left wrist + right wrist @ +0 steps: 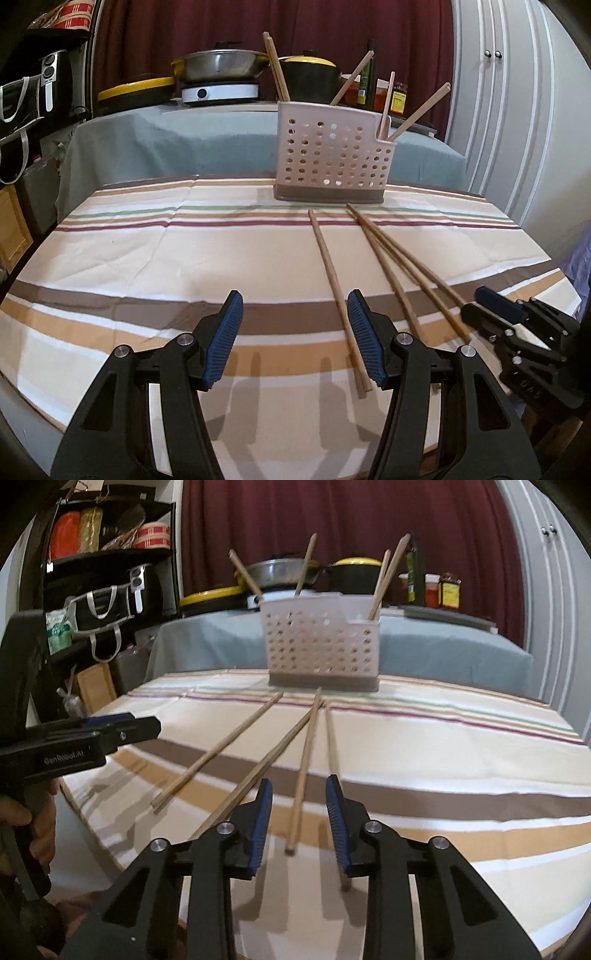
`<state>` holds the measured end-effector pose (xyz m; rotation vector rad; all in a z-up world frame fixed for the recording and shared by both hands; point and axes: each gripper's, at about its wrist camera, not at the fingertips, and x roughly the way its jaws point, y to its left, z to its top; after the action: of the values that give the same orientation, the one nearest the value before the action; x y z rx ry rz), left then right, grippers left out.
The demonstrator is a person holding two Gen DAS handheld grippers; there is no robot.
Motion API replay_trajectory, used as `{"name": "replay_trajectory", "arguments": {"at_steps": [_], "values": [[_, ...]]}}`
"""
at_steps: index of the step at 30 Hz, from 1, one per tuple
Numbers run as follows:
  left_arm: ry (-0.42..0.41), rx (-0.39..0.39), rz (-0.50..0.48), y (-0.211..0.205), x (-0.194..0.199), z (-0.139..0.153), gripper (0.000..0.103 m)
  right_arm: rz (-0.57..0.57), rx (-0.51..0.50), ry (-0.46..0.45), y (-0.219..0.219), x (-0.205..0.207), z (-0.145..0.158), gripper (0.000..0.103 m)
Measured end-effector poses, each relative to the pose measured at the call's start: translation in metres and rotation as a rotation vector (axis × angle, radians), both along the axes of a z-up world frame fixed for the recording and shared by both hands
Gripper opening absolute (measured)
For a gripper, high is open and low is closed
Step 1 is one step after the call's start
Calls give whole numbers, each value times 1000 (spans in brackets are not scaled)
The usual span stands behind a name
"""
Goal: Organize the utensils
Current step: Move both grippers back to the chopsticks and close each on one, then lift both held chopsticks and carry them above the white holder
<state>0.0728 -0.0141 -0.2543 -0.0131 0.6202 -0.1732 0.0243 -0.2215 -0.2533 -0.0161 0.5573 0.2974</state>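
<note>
A pale perforated utensil holder (332, 158) (317, 642) stands at the far side of the striped tablecloth (147, 258), with several wooden chopsticks upright in it. More loose chopsticks lie fanned on the cloth in front of it. My left gripper (295, 299) is open low over the cloth, and one chopstick (332, 288) lies just inside its right finger. My right gripper (299, 781) is open too, hovering over the near ends of the fan. One chopstick (303, 760) lies between its fingers and another (330, 738) runs under its right finger. Each gripper shows side-on in the other's view, right gripper (495, 310) and left gripper (140, 727).
Behind the table, a grey-covered counter (177, 147) carries a steel pan on a white burner (221, 92), a black pot with a yellow lid (310, 77) and bottles (369, 74). A black shelf with bags (110, 590) stands left, a white cabinet (517, 110) right. A hand (22, 834) grips the left handle.
</note>
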Motion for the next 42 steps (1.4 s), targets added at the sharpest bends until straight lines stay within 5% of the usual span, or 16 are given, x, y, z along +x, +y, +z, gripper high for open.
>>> {"name": "replay_trajectory", "arguments": {"at_steps": [9,21,28,38,42], "values": [[25,-8,-23,-6,-2,-10,58,5,-4,55,3,3,-13,9],[65,-14,-74,-21,-2,-27,55,-14,10,59,-3,4,-15,7],[81,6,-97,-30,-5,-34,41,-14,9,58,-3,5,-15,7],[80,-10,-57,-20,-8,-35,7,-12,15,60,-4,5,-14,7],[70,-14,-52,-18,-8,-33,7,-9,11,49,-4,3,-10,7]]}}
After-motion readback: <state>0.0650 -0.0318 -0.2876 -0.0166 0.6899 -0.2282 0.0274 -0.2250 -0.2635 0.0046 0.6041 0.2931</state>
